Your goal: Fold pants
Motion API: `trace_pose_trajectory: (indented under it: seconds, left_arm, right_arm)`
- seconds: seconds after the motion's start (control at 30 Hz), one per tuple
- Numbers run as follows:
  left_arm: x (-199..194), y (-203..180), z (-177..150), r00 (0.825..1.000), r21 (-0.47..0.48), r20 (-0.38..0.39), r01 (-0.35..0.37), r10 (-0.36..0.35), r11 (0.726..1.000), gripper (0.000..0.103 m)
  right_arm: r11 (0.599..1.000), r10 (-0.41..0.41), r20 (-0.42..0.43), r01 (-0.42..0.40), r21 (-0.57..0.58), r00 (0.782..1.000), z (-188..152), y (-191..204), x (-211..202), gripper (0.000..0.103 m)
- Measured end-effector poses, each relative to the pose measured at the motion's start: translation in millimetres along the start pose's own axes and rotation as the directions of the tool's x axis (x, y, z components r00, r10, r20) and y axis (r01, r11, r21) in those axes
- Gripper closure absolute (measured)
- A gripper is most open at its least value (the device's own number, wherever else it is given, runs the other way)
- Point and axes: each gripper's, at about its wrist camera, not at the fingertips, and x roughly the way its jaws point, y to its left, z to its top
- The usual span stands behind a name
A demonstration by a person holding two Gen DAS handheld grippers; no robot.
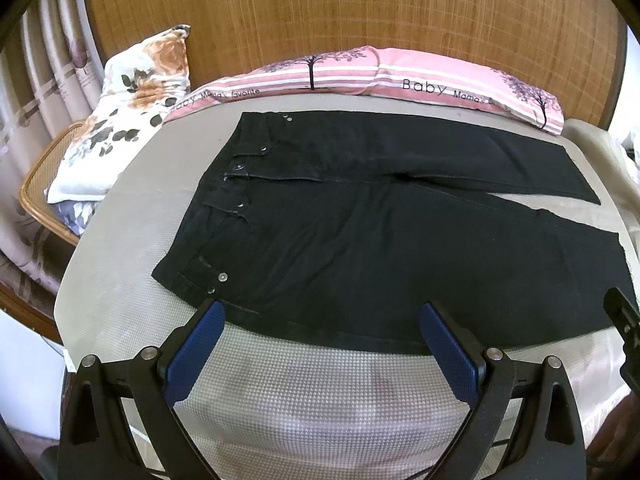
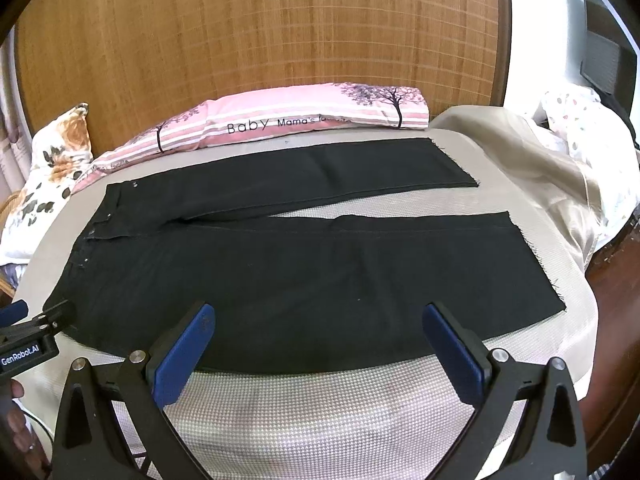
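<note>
Black denim pants (image 1: pixel 360 240) flat on grey checked bed (image 1: pixel 320 392), near edge bare. Left tongs (image 1: pixel 320 316), right tongs (image 2: pixel 318 316) spread, empty. Only right view shows frayed hems (image 2: pixel 532 256).

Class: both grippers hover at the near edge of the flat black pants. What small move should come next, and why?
Probably lower both open grippers, left and right, onto the near leg's edge and pinch it. The pants lie flat, legs apart, nothing held, so folding the near leg over the far leg seems first.

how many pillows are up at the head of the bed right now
3. Two pink striped pillows lie end to end along the headboard, beyond the pants. A floral pillow leans at the far left corner. More may be hidden out of frame.
</note>
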Motion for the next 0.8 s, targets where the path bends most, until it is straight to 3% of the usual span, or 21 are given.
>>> trace_pose_trajectory:
  seconds: [0.8]
  left_arm:
    - [-5.0,-0.9,1.7,1.000,0.012,0.008,-0.017,0.016,1.000,0.006]
  right_arm:
    - [1.000,0.003,0.002,-0.003,-0.001,1.000,-0.5,2.8,-0.2,0.000]
